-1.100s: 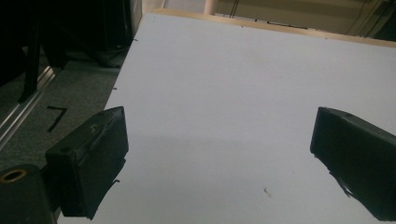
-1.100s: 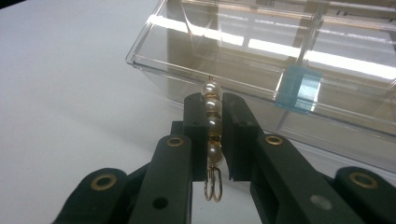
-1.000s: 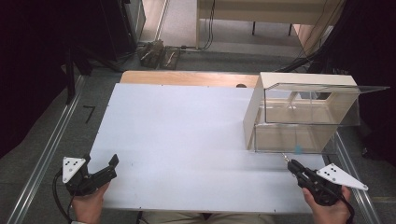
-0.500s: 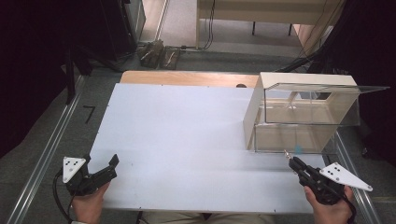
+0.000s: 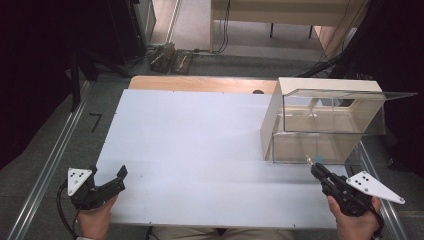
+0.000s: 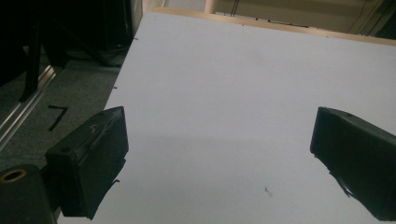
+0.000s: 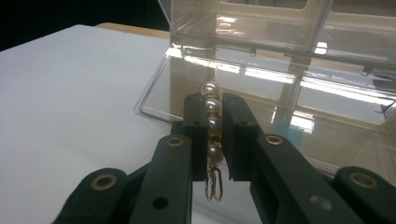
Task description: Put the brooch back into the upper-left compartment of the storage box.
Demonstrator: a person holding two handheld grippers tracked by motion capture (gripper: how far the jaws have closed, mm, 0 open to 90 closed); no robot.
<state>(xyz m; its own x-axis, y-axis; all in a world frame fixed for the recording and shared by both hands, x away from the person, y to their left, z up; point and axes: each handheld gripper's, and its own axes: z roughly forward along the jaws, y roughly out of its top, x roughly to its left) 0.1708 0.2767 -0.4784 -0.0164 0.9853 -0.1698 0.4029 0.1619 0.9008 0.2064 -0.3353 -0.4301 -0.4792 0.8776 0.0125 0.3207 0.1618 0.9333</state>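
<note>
My right gripper [image 7: 212, 114] is shut on a string of pearl beads [image 7: 212, 120] with gold links and a gold hook hanging at its lower end. In the high view the right gripper [image 5: 316, 165] sits at the table's front right, just before the clear plastic box [image 5: 325, 125], with the bead piece [image 5: 309, 159] sticking out of its tip. The box's open transparent lid [image 7: 261, 79] lies right ahead of the jaws. My left gripper [image 5: 119, 175] rests at the front left corner, jaws wide apart, and its black fingers [image 6: 95, 154] have only bare table between them.
The white table [image 5: 200, 135] has a wooden strip along its far edge. A cream panel [image 5: 272, 112] forms the box's left side. Metal rails run along both sides of the table, and cables and dark equipment lie on the floor beyond.
The right gripper has crept slightly forward toward the clear box. The left gripper has stayed put.
</note>
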